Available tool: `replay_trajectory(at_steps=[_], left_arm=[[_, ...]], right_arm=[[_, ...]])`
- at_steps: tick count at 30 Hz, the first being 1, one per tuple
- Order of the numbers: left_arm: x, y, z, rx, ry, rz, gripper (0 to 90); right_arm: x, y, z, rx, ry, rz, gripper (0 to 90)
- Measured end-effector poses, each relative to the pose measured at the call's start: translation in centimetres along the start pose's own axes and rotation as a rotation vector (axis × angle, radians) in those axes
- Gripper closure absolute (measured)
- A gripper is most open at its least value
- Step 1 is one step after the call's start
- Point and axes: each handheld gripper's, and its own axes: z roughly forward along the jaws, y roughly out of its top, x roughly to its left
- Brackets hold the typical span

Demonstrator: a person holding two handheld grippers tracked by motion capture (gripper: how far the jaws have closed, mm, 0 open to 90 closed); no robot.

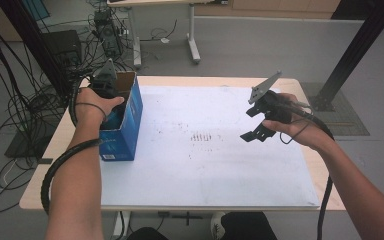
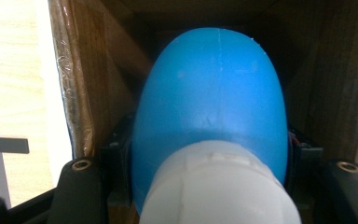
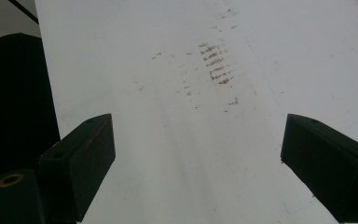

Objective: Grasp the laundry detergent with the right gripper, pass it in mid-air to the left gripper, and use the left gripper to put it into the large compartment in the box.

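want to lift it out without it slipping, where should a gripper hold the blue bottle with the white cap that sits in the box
Probably the lower blue body just past the white cap, coming from the open top of the blue cardboard box. The blue rounded plastic bottle is narrower there, and the box walls block the other sides. The left gripper already clamps it there, one jaw on each side.

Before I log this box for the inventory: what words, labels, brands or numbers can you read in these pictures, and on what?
None can be read.
Blue box: a pale label patch low on its front, too small and blurred to read.
Blue and white object in the left gripper: no print showing.
White sheet: only reddish-brown smudges, no writing.
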Motion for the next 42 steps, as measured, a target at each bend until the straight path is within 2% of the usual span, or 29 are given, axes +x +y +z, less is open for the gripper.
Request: replay_trajectory(at_steps=[42], left_arm=[[-0.17, 0.00, 0.01, -0.001, 0.006, -0.005, 36.3]], right_arm=[[-0.05, -0.22, -0.95, 0.014, -0.021, -0.002, 10.5]])
